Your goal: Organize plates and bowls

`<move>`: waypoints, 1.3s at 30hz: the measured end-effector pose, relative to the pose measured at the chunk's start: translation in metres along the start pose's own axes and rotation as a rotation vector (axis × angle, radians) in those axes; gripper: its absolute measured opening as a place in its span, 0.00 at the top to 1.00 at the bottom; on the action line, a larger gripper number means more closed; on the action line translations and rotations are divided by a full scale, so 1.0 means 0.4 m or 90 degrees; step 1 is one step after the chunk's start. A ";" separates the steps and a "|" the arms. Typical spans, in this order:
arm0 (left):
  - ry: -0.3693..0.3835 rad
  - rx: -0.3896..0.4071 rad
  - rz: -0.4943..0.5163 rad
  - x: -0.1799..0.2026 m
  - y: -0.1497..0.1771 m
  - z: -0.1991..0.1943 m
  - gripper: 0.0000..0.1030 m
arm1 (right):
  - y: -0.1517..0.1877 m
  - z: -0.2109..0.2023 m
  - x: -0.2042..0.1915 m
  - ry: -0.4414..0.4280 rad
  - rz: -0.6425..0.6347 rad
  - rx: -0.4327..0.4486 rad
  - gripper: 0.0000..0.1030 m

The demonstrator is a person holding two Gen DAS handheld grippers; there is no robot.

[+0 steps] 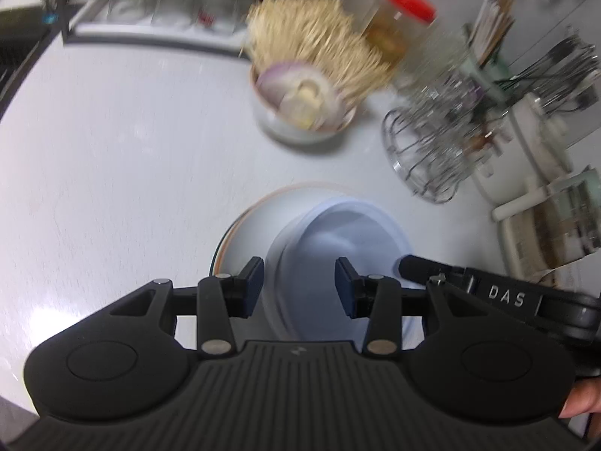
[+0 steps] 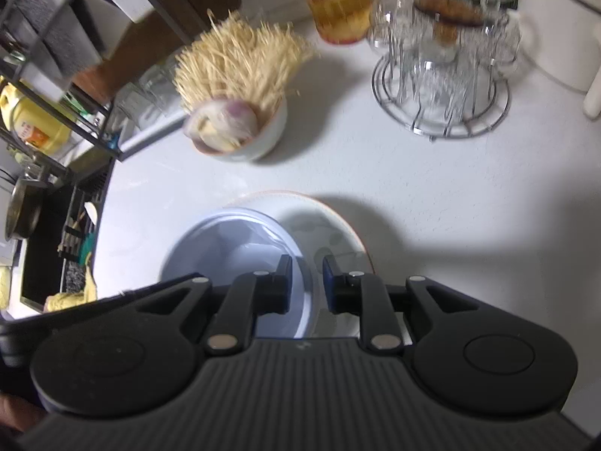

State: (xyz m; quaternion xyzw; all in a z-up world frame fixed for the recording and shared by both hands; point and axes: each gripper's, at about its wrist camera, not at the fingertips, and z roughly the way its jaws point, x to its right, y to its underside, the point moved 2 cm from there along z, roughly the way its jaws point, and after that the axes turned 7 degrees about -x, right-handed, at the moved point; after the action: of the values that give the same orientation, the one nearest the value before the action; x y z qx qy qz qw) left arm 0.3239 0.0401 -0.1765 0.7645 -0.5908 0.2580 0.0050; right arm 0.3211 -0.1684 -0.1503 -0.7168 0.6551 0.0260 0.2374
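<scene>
A pale blue bowl (image 1: pixel 338 248) sits on a white plate with an orange rim (image 1: pixel 248 225) on the white counter. My left gripper (image 1: pixel 299 282) is open, its fingers astride the bowl's left rim without pinching it. My right gripper (image 2: pixel 307 278) has its jaws narrowly apart around the bowl's right rim (image 2: pixel 300 263); the bowl (image 2: pixel 225 240) and plate (image 2: pixel 330 225) show below it. The right gripper's finger (image 1: pixel 420 263) shows at the bowl's right edge in the left wrist view.
A white bowl of onion and garlic (image 1: pixel 300 109) with a bundle of thin sticks stands behind the plate. A wire rack of glasses (image 1: pixel 432 143), a red-lidded jar (image 1: pixel 398 26) and white appliances are at the right. A dark shelf rack (image 2: pixel 56 56) and sink are at the left.
</scene>
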 end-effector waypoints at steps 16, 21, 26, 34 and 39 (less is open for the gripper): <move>0.008 0.136 0.120 0.083 0.019 -0.252 0.54 | 0.050 -0.228 -0.085 0.010 -0.029 0.167 0.79; -0.014 0.194 0.112 0.106 0.103 -0.326 0.54 | 0.102 -0.289 -0.098 0.004 -0.069 0.210 0.79; -0.041 0.230 0.099 0.124 0.202 -0.384 0.54 | 0.181 -0.345 -0.090 -0.009 -0.097 0.237 0.79; -0.067 0.262 0.089 0.166 0.391 -0.464 0.54 | 0.331 -0.431 -0.091 -0.015 -0.156 0.272 0.79; -0.077 0.272 0.088 0.180 0.509 -0.509 0.54 | 0.422 -0.468 -0.078 -0.024 -0.159 0.269 0.79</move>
State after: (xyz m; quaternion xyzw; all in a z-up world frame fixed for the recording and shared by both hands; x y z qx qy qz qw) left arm 0.0725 -0.0227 -0.0318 0.7199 -0.5732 0.3304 -0.2100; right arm 0.1048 -0.2143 -0.0254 -0.7262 0.5476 -0.1281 0.3954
